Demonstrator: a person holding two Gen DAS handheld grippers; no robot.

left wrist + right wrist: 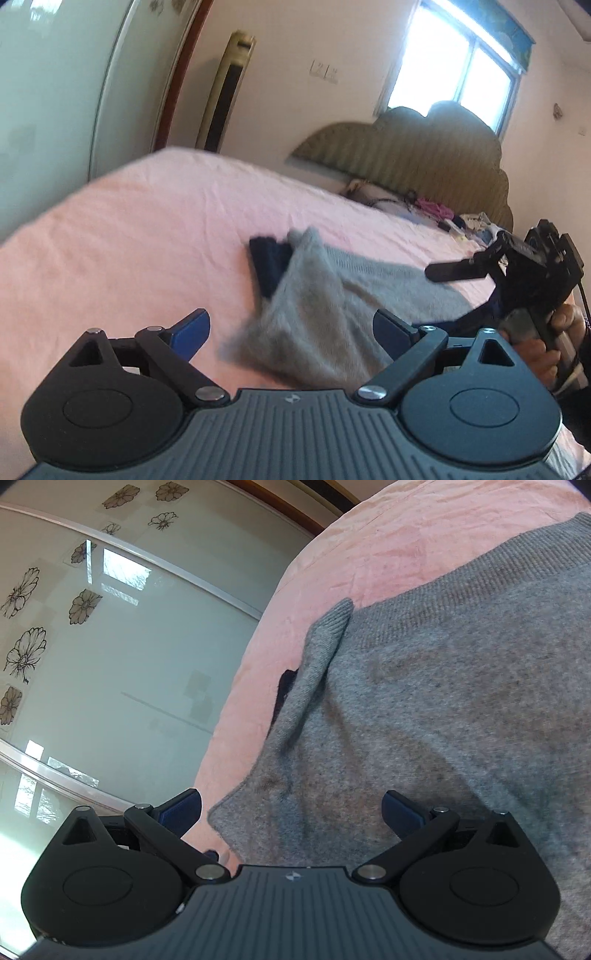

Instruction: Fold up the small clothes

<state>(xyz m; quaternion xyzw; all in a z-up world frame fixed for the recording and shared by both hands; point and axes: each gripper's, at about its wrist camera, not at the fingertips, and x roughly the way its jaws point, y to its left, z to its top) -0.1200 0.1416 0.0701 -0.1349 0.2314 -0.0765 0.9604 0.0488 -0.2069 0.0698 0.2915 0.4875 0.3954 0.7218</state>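
Two views cover this moment. In the left wrist view, we see the left hand-held gripper (291,326) released, its blue pads wide apart with nothing pressed between them. The grey knitted sweater (332,295) lies on the pink bed sheet (129,229), a folded flap raised towards the camera and blurred. A dark navy ribbed edge (269,266) shows beside the flap. At the right edge, the right hand-held gripper (454,271) hovers over the far part of the garment, carried by a person's hand (535,339).

In the right wrist view, we see the right hand-held gripper (291,808) also released, pads spread, with the sweater's near corner lying below and between them but not clamped. The grey knit (443,701) fills most of the frame, one ribbed cuff (325,638) curled upward near the bed's edge; a mirrored wardrobe door with flower decals (74,627) stands beyond.

We judge the step in hand to be a fold of one side, with both tools free. The next move calls for selecting an edge or corner, closing on one fabric layer only, and carrying it across without dragging the rest.
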